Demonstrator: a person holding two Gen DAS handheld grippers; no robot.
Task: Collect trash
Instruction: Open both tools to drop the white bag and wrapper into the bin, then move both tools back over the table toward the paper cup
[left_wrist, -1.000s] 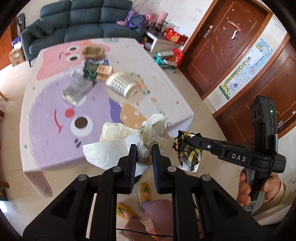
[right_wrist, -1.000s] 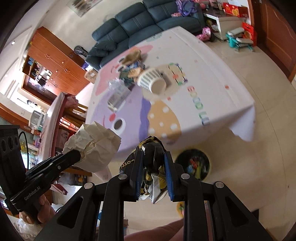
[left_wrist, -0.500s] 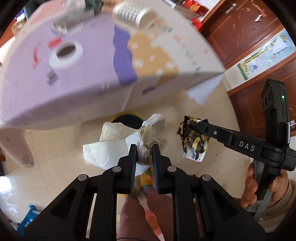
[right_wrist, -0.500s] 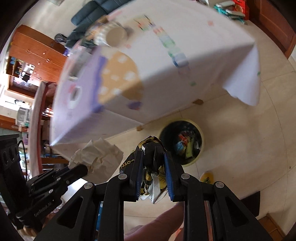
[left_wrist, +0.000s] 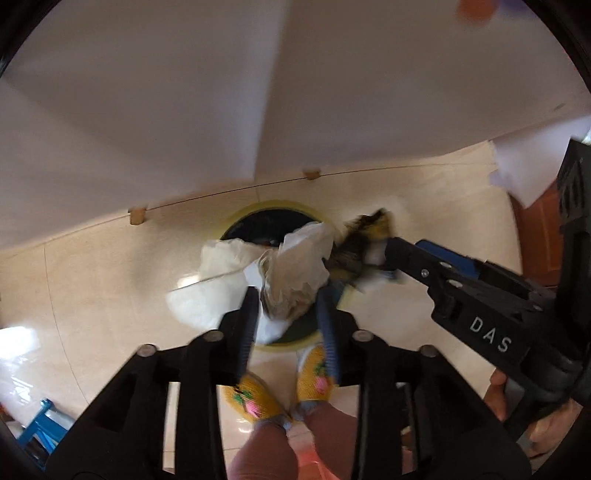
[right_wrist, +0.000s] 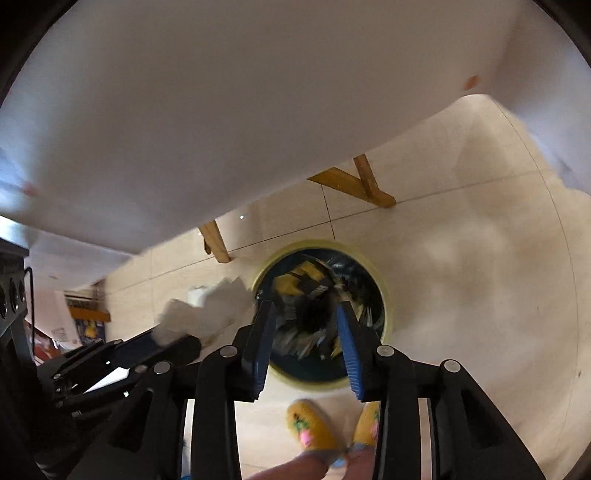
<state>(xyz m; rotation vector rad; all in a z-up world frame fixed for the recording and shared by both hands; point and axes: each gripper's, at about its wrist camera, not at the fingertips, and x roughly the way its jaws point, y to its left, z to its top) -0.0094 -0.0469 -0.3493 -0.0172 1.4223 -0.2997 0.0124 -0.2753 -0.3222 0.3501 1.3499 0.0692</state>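
Both tools have dropped from above the worktop to just over the bin on the floor, and both have spread their jaws since half a second ago. In the left wrist view, the left tool stands open with the crumpled tissue loose between its fingers, over the bin's mouth. In the right wrist view, the right tool is open too; the black-and-gold wrapper is blurred at its tips, above the bin. Yellow slippers stand beside the bin, under the hanging tablecloth.
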